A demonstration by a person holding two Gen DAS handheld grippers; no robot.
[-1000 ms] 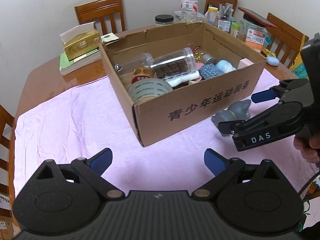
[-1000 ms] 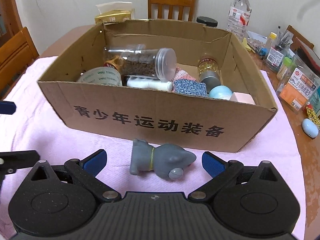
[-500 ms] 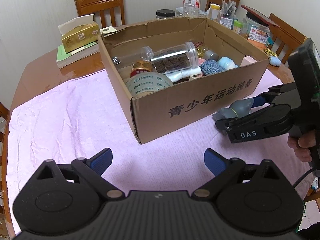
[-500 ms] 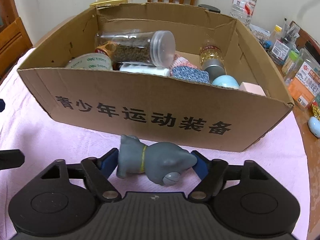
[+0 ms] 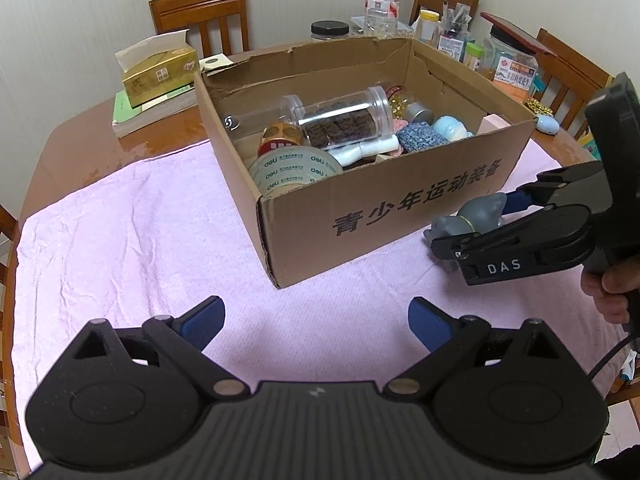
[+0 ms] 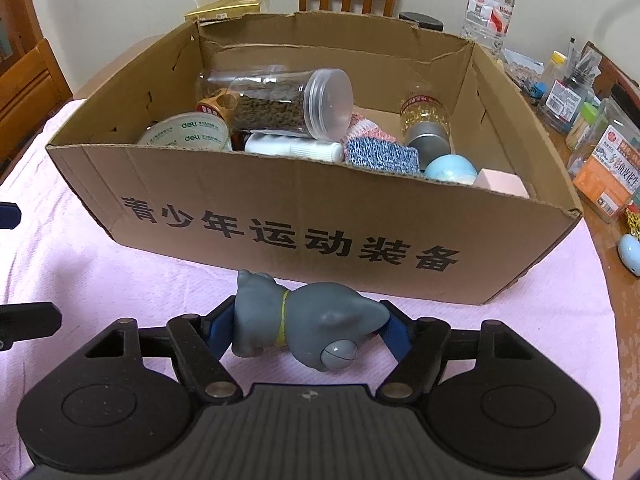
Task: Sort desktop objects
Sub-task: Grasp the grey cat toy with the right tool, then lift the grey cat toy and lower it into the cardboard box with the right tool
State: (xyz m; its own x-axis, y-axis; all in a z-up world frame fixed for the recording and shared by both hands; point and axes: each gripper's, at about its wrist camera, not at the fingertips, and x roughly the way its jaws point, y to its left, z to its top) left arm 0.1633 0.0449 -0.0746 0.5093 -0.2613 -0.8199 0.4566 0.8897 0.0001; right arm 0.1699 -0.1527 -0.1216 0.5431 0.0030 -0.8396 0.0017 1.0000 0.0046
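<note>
One item left outside: grey cat figurine [image 6: 304, 320] on its side on pink cloth [image 6: 100, 280], 6 o'clock of cardboard box [image 6: 304, 216]. Right tongs [image 6: 304, 330] closing, pads touching both ends, for lift into box. Left tongs [image 5: 316, 320] spread, empty, clear of action.

The box wall [image 6: 320, 200] hides the lower parts of the things inside.

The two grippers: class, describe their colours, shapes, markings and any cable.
Both are matte black with round pivot housings, ribbed bodies and blue finger pads. The left gripper shows silver pivot pins. The right gripper bears white "DAS" lettering, and a black cable hangs below it.
</note>
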